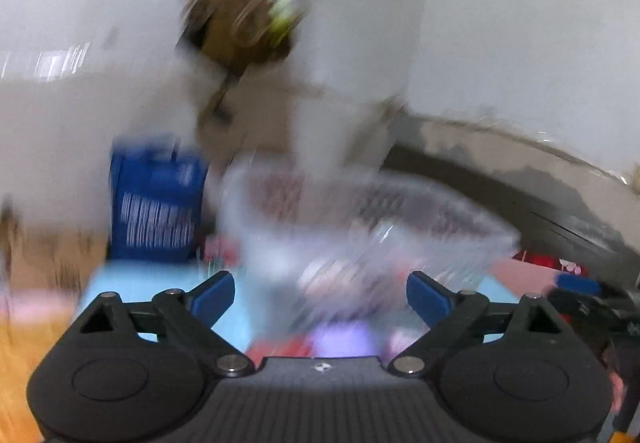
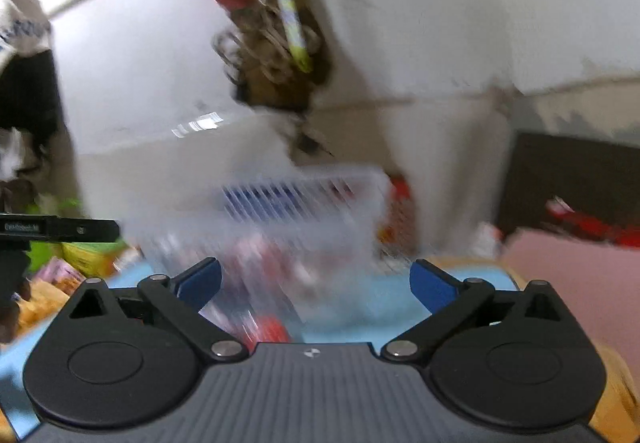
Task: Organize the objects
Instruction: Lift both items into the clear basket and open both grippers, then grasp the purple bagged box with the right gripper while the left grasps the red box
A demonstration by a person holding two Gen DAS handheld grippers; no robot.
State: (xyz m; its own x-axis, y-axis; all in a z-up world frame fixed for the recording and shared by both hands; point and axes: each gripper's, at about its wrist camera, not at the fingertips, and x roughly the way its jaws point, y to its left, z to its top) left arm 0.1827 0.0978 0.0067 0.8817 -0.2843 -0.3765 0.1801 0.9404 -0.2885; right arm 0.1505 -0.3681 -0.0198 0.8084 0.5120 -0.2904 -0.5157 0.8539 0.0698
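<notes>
Now both my left claw (image 1: 320,297) and right claw (image 2: 316,283) gape wide, empty, just short of the ribbed translucent plastic basket (image 1: 360,211); a glossy blue box (image 1: 156,211) stands left of it.

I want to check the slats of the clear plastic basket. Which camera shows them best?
The right wrist view: the clear plastic basket turns a slatted side wall to the camera, its vertical bars readable despite blur. The left wrist view shows the basket nearer, from its rim down, but smeared, so the slats barely show.

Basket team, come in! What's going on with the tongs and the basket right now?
Left tongs open, empty. Right tongs open, empty. Clear slatted basket ahead on blue mat, contents blurred. Blue box beside it, nothing blocking.
</notes>
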